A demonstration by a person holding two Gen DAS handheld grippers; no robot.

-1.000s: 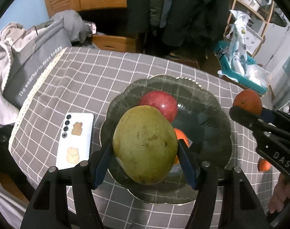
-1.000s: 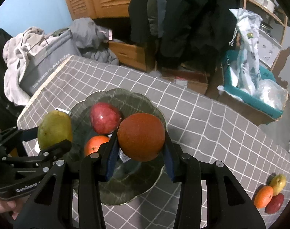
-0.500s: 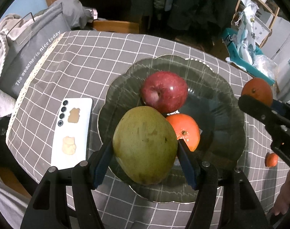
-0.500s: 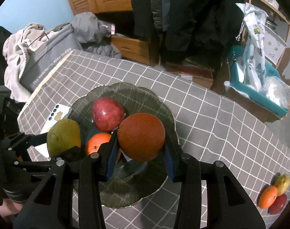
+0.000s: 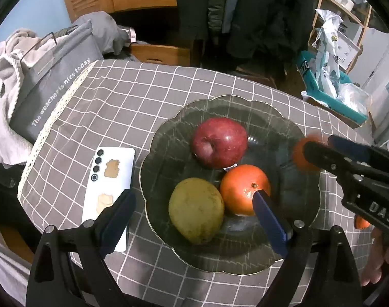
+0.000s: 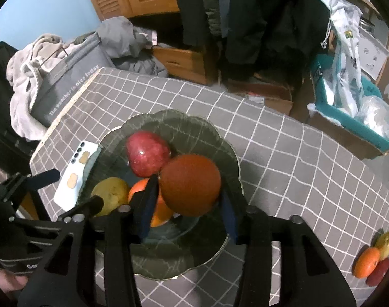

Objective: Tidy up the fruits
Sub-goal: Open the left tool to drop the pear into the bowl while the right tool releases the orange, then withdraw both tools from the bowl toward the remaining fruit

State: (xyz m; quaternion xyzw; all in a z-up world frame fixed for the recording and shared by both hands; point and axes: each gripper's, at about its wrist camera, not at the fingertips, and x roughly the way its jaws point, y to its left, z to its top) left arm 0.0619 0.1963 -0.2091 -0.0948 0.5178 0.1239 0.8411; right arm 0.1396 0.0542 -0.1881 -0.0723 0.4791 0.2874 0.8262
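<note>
A dark glass plate point(image 5: 291, 253) point(image 6: 220, 143) on the checked tablecloth holds a red apple point(image 5: 220, 142) point(image 6: 147, 154), an orange point(image 5: 241, 188) point(image 6: 161, 213) and a green mango point(image 5: 195, 209) point(image 6: 110, 194). My left gripper point(image 5: 194, 208) is open, its jaws apart on either side of the mango, which rests in the plate. My right gripper point(image 6: 188, 204) is shut on a dark orange point(image 6: 190, 188) and holds it over the plate's right part; this orange also shows blurred in the left wrist view point(image 5: 303, 153).
A white phone point(image 5: 109, 186) lies left of the plate. A grey bag point(image 5: 54, 81) leans at the table's left edge. Three more fruits point(image 6: 376, 258) lie at the table's far right. Teal bin with bags point(image 6: 353, 102) stands beyond the table.
My left gripper opened and let the mango down into the plate beside the orange. My right gripper with the dark orange moved in over the plate.
</note>
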